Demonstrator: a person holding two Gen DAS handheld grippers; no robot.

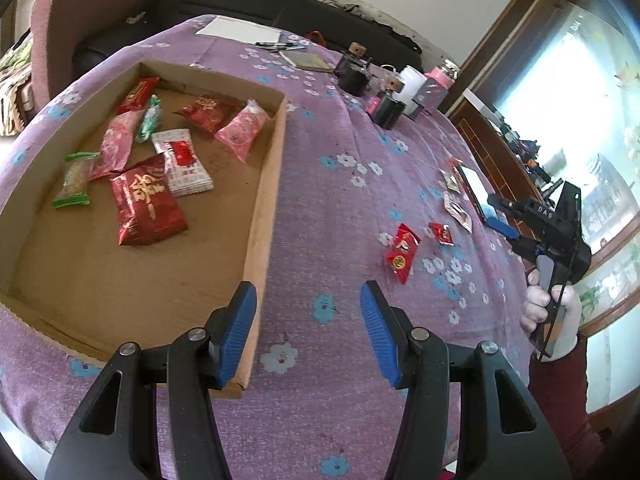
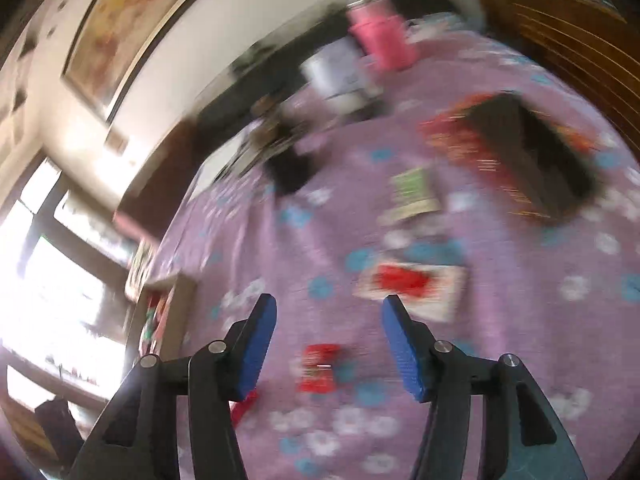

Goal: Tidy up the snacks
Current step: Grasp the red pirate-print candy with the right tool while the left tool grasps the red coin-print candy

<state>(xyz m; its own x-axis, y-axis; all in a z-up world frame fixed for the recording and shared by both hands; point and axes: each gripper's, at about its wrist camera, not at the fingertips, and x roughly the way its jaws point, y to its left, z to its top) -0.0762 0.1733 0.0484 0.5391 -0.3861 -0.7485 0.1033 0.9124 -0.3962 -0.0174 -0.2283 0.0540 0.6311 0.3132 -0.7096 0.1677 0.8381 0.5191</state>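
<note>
Both claws spread and empty: left gripper (image 1: pixel 308 332) idles over shallow brown cardboard tray's rim (image 1: pixel 272 184) holding gathered snacks, right gripper (image 2: pixel 328 344) poised over small red snack packet (image 2: pixel 320 368) on purple floral tablecloth (image 1: pixel 340 152), likely next pick.

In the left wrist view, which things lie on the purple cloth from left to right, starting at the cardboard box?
Cardboard box → long red snack packet → small red snack packet → white sachet → right tool, held over the cloth's right edge.
</note>
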